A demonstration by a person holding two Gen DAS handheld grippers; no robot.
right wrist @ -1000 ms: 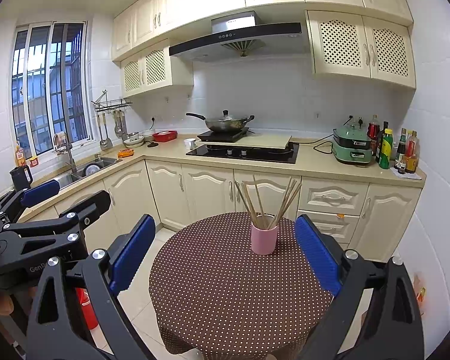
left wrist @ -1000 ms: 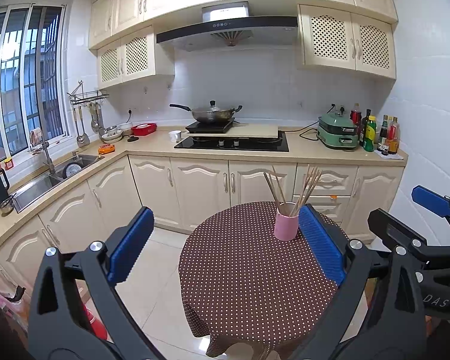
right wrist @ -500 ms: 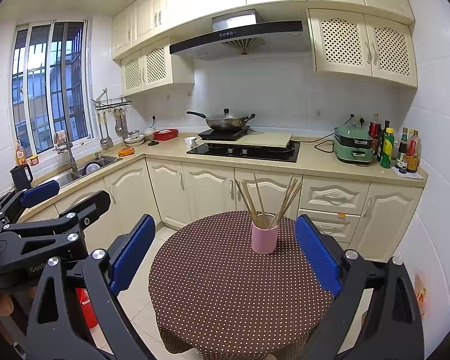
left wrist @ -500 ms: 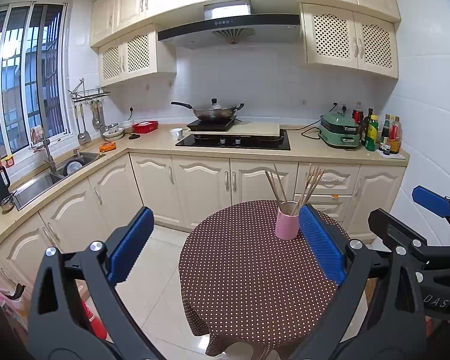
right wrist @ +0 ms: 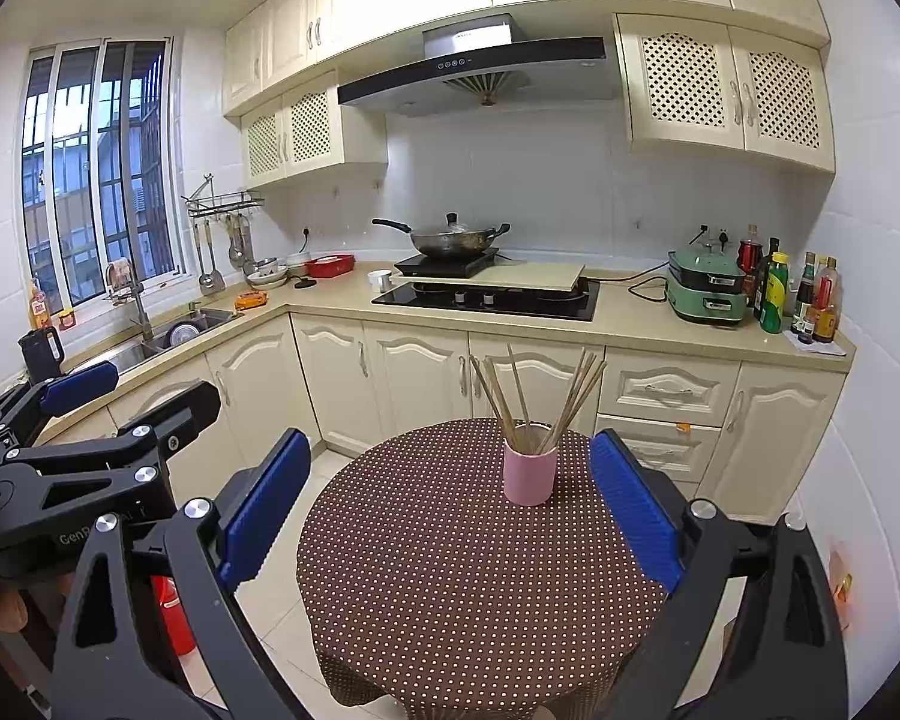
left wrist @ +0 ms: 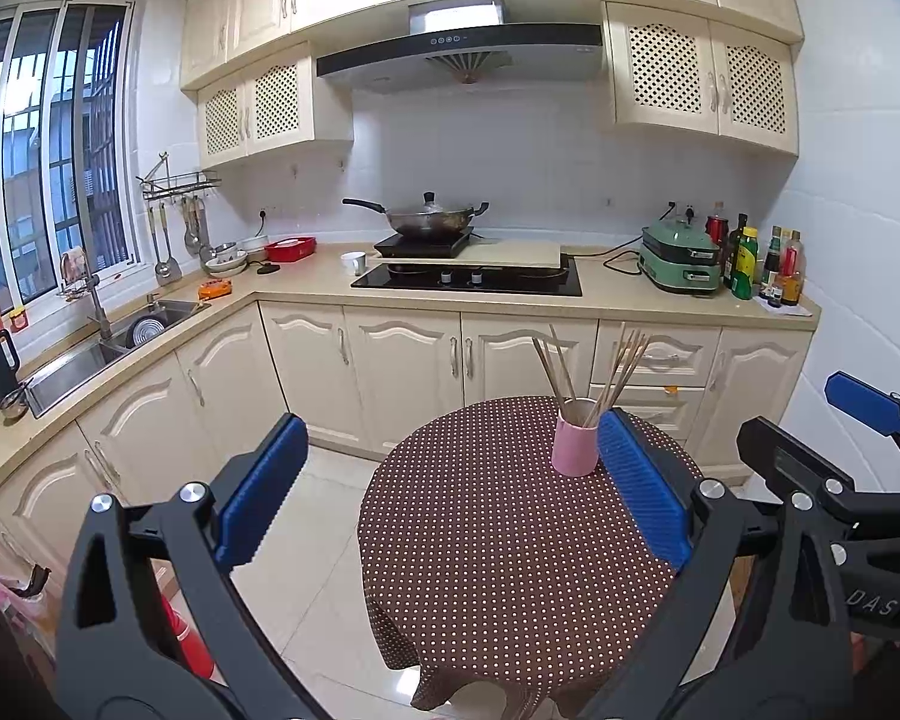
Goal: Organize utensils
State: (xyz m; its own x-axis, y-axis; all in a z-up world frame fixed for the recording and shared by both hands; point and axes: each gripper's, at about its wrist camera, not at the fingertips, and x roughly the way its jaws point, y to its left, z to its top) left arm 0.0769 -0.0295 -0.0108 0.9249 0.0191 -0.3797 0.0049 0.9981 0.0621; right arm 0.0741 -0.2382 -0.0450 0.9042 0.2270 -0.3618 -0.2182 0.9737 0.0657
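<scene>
On a round polka-dot table [right wrist: 450,570], a pink cup [right wrist: 530,475] held chopsticks [right wrist: 576,399]; left gripper [left wrist: 450,480] and right gripper [right wrist: 447,489] hovered, jaws spread wide, empty.

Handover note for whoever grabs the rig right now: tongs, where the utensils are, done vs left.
Left tongs: open, empty, held above the near side of the table.
Right tongs: open, empty, also short of the table, roughly facing the cup.
Pink cup: upright on the far part of the dotted tablecloth, touched by neither tongs.
Chopsticks: all standing in the cup, fanned out to both sides. None loose on the table.
Done: nothing gripped; whether any sorting has happened cannot be told.
Left: likely approach the cup and tidy the chopsticks. More utensils hang on the rack by the window.
</scene>
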